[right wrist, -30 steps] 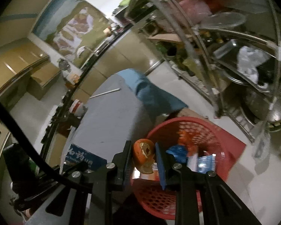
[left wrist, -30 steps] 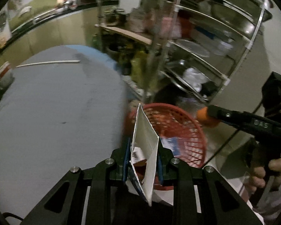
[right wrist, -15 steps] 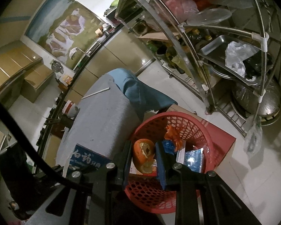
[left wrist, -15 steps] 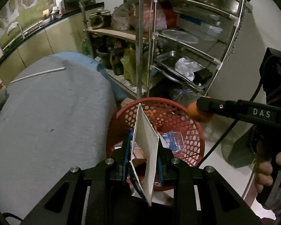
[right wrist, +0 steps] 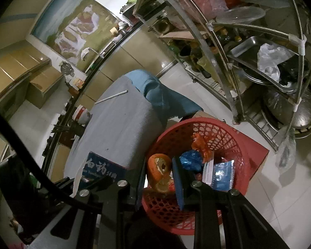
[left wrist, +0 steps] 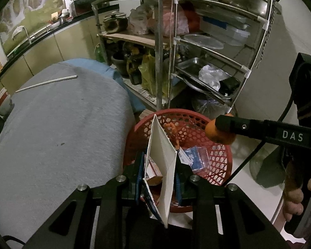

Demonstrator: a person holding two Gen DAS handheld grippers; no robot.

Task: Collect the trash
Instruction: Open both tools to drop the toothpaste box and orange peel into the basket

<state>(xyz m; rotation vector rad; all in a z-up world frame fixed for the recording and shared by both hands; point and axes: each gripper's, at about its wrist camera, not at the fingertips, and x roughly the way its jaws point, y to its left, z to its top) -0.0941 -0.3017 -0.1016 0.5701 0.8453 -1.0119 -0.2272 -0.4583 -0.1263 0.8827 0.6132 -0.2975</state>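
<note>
A red mesh basket [left wrist: 186,112] stands on the floor beside the grey-clothed table [left wrist: 62,124]. My left gripper [left wrist: 159,160] hangs over the basket's near rim, its jaws just opening, with a flattened white and blue carton [left wrist: 160,143] still pinched upright between the pads. In the right wrist view that carton [right wrist: 101,168] shows its blue printed face. My right gripper [right wrist: 159,166] is shut on an orange peel [right wrist: 155,172] above the basket [right wrist: 228,128]. From the left wrist view the peel [left wrist: 214,137] is over the basket's right rim. Blue wrappers [right wrist: 191,159] lie inside.
A metal rack [left wrist: 159,51] crowded with pots, trays and bags stands just behind the basket. A thin white stick [left wrist: 47,81] lies on the table's far side, and a cup [left wrist: 0,101] sits at its left edge. A hand [left wrist: 294,199] grips the right tool.
The left gripper has swung with the carton from over the table edge to over the basket, then held still. The right gripper has kept the peel over the basket.
</note>
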